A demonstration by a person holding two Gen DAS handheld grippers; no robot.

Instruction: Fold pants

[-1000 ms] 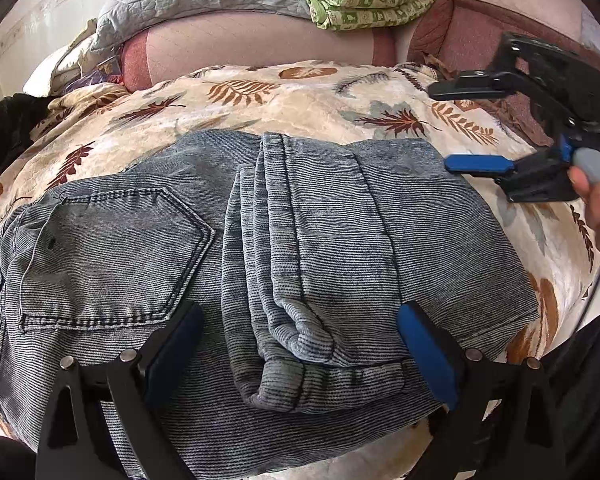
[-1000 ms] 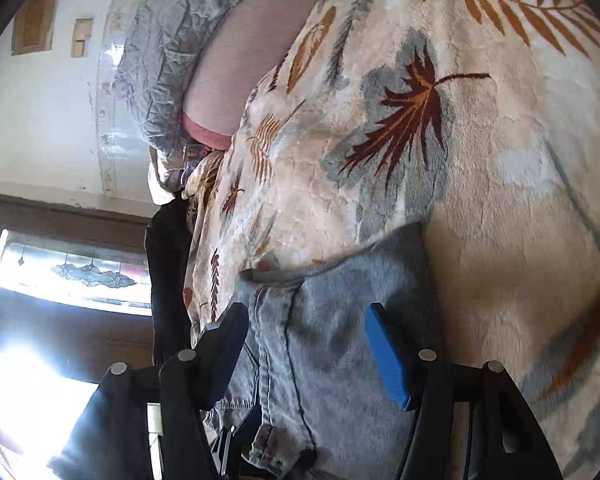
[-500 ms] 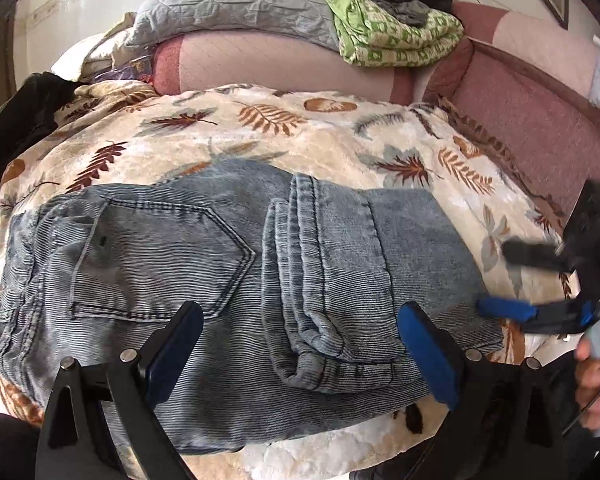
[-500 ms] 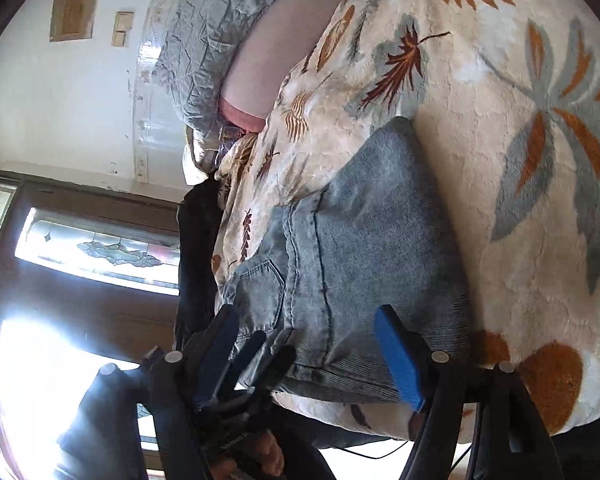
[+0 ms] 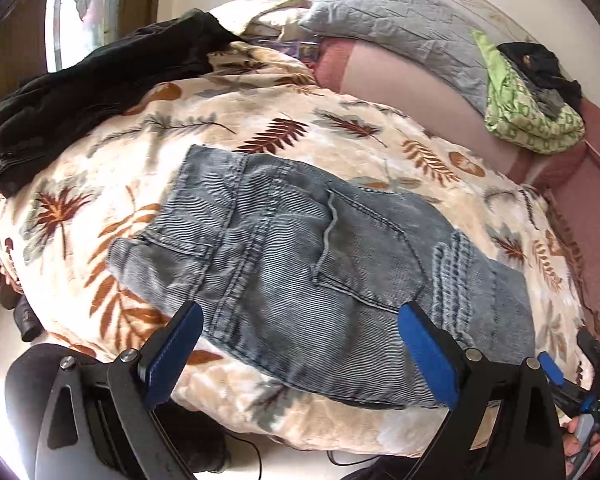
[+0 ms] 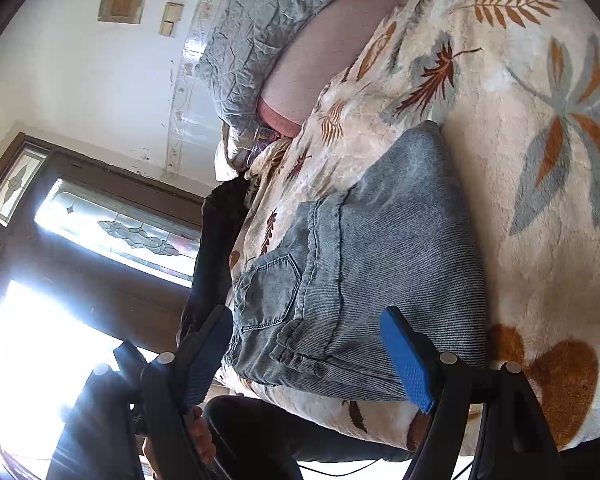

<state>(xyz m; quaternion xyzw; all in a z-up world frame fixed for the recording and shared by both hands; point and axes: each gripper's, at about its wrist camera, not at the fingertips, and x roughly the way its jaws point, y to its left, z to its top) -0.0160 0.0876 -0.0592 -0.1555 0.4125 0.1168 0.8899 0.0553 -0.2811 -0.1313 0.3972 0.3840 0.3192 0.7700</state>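
The folded blue denim pants [image 5: 300, 264] lie flat on the leaf-print blanket [image 5: 260, 128], back pocket up, with the folded legs stacked at their right end. They also show in the right wrist view [image 6: 384, 256]. My left gripper [image 5: 300, 356] is open and empty, held back off the pants' near edge. My right gripper [image 6: 308, 356] is open and empty, held back off the pants' right end; it also shows at the lower right of the left wrist view [image 5: 572, 384].
A black garment [image 5: 92, 80] lies at the blanket's far left. A grey pillow [image 5: 400, 28] and a folded green cloth [image 5: 528, 112] sit on the pink sofa back [image 5: 412, 92]. A window [image 6: 112, 236] is at the left.
Both grippers have pulled back from the pants toward the blanket's near edge. The left view has swung left and shows more of the waist end. The pants lie still.
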